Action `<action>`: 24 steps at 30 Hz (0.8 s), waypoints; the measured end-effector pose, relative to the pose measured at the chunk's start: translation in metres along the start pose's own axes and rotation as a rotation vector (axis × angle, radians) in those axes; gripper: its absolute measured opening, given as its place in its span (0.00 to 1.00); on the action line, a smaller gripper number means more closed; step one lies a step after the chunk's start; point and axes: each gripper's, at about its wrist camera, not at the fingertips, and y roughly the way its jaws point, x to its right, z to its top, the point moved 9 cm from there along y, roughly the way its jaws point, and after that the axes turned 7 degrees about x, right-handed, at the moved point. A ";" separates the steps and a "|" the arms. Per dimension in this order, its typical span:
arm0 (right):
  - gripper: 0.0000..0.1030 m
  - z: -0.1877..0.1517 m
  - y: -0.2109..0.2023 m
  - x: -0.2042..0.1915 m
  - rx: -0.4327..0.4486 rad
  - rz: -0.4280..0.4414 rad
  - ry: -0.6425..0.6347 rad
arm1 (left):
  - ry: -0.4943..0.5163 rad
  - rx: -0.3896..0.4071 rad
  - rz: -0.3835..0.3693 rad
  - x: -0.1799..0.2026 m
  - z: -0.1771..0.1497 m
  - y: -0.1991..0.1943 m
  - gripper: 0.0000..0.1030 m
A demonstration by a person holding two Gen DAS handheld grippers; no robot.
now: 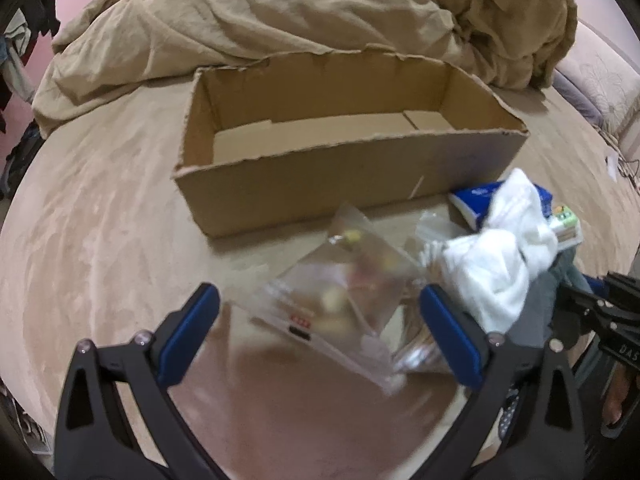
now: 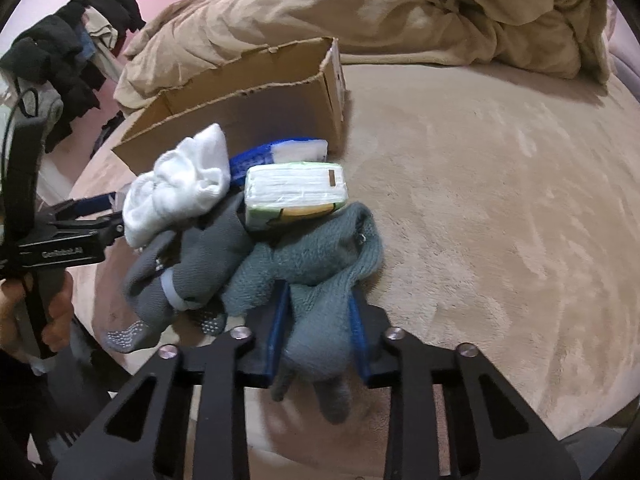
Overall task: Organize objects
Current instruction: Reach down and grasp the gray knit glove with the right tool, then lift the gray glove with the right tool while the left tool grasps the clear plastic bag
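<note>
An open cardboard box [image 1: 320, 168] stands on the beige bed; it also shows in the right wrist view [image 2: 256, 100]. My left gripper [image 1: 320, 300] is open, with a clear zip bag [image 1: 340, 292] of small items lying between its fingers. My right gripper [image 2: 318, 300] is shut on a teal-grey knitted sock [image 2: 316, 272]. Beside it lie a grey grip sock [image 2: 192, 272], a white sock [image 2: 180, 188], a green tissue pack [image 2: 296, 192] and a blue tissue pack [image 2: 280, 152]. The white sock [image 1: 504, 256] also shows in the left wrist view.
A crumpled beige duvet [image 1: 300, 20] is heaped behind the box. Dark clothes [image 2: 60, 64] hang at the far left by a pink wall. The bed edge curves near both grippers. The left gripper's handle [image 2: 52, 248] sits at the left.
</note>
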 end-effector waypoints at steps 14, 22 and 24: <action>0.23 0.007 -0.016 0.007 0.036 -0.025 0.011 | -0.038 -0.002 0.022 -0.012 -0.004 0.003 0.98; 0.21 0.010 -0.022 0.016 0.053 -0.048 0.019 | -0.051 0.017 0.008 -0.011 0.000 -0.001 0.94; 0.20 0.014 -0.026 0.019 0.066 -0.060 0.023 | -0.048 0.032 0.014 -0.010 0.004 -0.004 0.93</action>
